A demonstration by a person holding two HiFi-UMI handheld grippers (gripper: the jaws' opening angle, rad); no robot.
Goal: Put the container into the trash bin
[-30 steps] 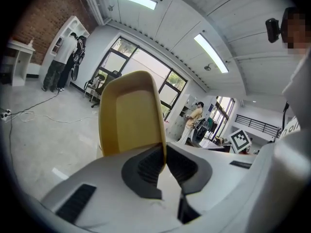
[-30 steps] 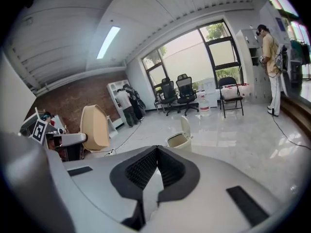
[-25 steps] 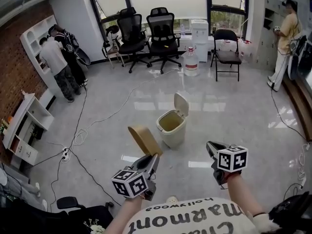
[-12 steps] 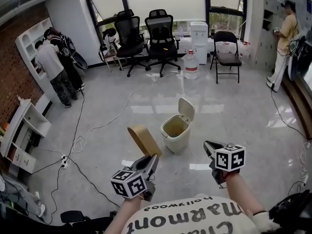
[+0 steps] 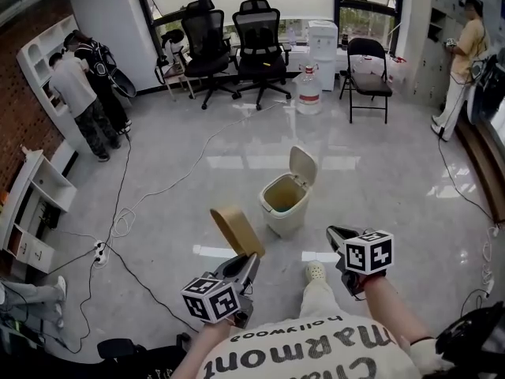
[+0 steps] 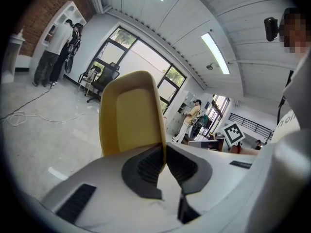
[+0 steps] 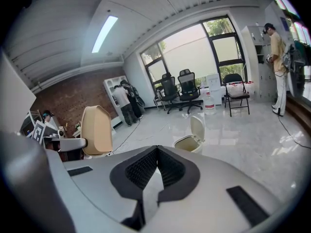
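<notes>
Our left gripper (image 5: 249,259) is clamped on the lower edge of the tan container (image 5: 236,229). It holds the container tilted above the floor, just short of the trash bin (image 5: 276,219) and to its left. The bin's lid (image 5: 303,166) stands up on the far side, leaving the mouth open toward us. Our right gripper (image 5: 332,232) has its jaws pressed together on nothing, near the bin's right side. Bare floor (image 5: 379,180) surrounds the bin. A white cable (image 5: 118,226) lies well off to the left, and the office chairs (image 5: 259,34) stand far behind.
</notes>
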